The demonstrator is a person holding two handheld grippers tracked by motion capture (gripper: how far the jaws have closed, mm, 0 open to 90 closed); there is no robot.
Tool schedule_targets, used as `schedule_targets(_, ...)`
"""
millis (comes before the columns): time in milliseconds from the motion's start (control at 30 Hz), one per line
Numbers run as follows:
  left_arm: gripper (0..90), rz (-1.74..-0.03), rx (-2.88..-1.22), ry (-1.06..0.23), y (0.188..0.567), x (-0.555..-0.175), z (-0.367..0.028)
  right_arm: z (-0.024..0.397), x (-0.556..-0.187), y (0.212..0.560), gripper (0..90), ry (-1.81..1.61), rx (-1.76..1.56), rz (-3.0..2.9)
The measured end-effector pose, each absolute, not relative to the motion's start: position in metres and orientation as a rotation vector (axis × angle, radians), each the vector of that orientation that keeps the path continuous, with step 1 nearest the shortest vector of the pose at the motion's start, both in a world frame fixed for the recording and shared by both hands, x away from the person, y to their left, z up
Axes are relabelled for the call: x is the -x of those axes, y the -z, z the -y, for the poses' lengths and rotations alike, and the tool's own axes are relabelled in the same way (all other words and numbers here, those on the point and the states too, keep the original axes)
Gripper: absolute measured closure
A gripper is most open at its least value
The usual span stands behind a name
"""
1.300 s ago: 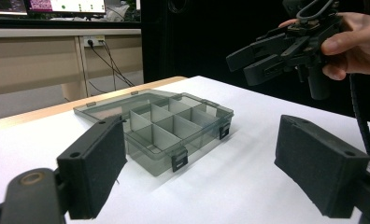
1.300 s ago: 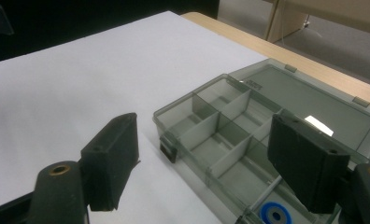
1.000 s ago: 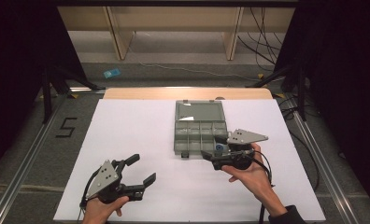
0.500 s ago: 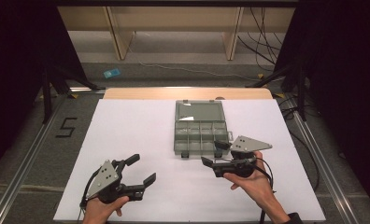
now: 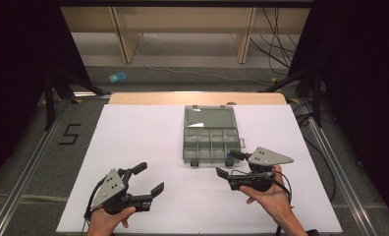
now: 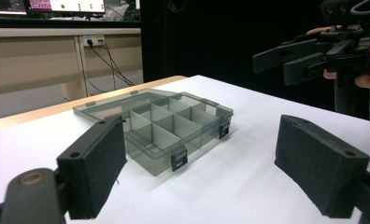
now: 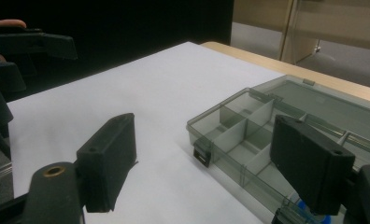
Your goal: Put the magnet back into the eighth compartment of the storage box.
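A grey see-through compartment box [image 5: 210,145] lies open in the middle of the white table, its lid [image 5: 209,118] flat behind it. My right gripper [image 5: 228,163] hovers open just in front of the box's front right corner, with nothing between its jaws. In the right gripper view the box [image 7: 248,135] sits right beyond my open jaws [image 7: 209,165], and a small blue spot [image 7: 303,206] shows at the box's near edge. My left gripper [image 5: 150,178] is open and empty at the front left. Its own view shows the box [image 6: 174,126] beyond my open jaws [image 6: 206,172].
A white sheet [image 5: 143,132] covers the table, and a wooden edge [image 5: 197,98] shows at the far side. Black curtains stand on both sides. Metal rails [image 5: 25,177] run along the floor, where cables [image 5: 281,54] and a blue scrap [image 5: 117,77] lie behind the table.
My right gripper has drawn back from the box's front right corner toward the person, and stays open. The left gripper has not moved.
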State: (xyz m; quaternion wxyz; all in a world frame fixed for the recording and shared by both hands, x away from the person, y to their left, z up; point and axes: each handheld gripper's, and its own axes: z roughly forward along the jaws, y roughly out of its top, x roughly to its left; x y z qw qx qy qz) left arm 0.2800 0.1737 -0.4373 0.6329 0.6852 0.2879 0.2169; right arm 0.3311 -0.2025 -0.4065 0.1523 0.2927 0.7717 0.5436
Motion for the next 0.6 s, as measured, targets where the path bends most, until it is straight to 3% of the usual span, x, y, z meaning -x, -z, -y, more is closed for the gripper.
schedule_targets(600,16.0,-0.647,-1.556,-0.490,0.438,-0.281,-0.173,0.210,-0.317,0.413,18.3,-1.599,-0.866,-2.149)
